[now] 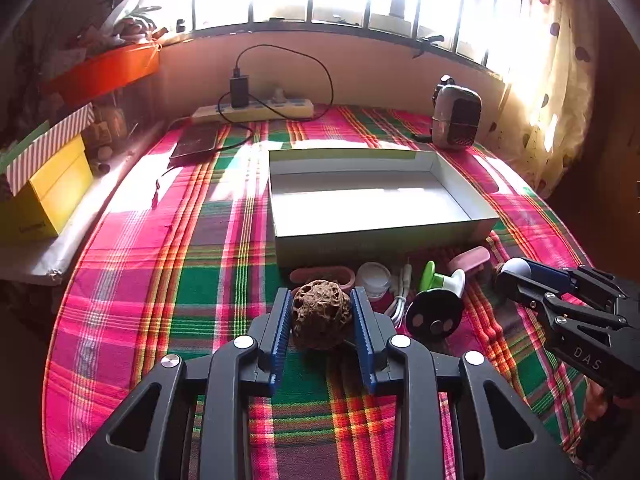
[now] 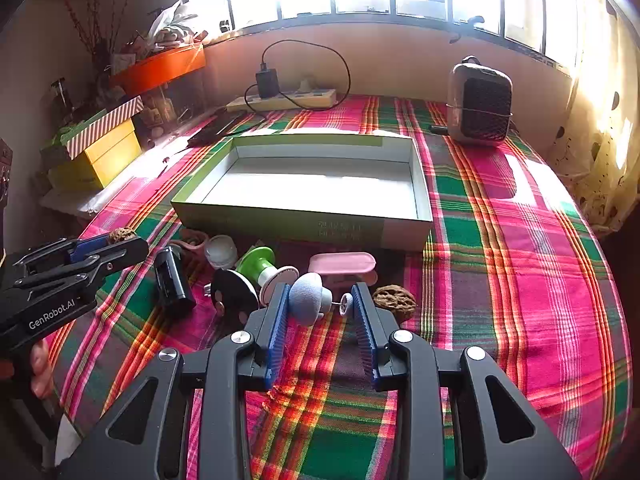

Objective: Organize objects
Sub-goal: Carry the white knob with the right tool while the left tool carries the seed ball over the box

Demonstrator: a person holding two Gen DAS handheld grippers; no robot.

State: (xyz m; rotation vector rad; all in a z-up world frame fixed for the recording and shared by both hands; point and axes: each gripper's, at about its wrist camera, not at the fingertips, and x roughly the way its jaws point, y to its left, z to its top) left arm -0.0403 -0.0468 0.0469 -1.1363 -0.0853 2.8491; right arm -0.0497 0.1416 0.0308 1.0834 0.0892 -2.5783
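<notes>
Left gripper (image 1: pixel 321 312) pinching a brown pitted walnut (image 1: pixel 321 314) between its blue ribbed pads, raised clear of the plaid tablecloth (image 1: pixel 160 280). Right gripper (image 2: pixel 320 306) clamped on a small grey-blue mushroom-shaped gadget (image 2: pixel 306 298), its thin metal pin and little end disc touching the right pad.

Seen from the left wrist: open white cardboard box (image 1: pixel 384 236) lying at 12 o'clock from the walnut, nothing visible inside. Between box and gripper, a row of small items: pink oval ring (image 1: pixel 322 274) at 12 o'clock, just beyond the walnut; white jar (image 1: pixel 374 278) at 1 o'clock; white cable with plug (image 1: pixel 400 296) and green-and-white knob (image 1: pixel 440 280) at 2 o'clock; black disc with round studs (image 1: pixel 434 316) at 3 o'clock; pink lidded case (image 1: pixel 470 260) farther out toward 2 o'clock. Right gripper also in that view at 3 o'clock, well apart, the rounded grey-blue head showing at its tip.

Seen from the right wrist: second walnut (image 2: pixel 394 298) on the cloth at 3 o'clock, just beside the right pad; black cylinder (image 2: pixel 174 280) at 9 o'clock; left gripper at 9 o'clock near the frame edge, fingers of a hand (image 2: pixel 40 364) below it.

Far side of table: power strip with charger (image 1: pixel 252 110) at 11 o'clock, small heater (image 1: pixel 456 116) at 1 o'clock.
</notes>
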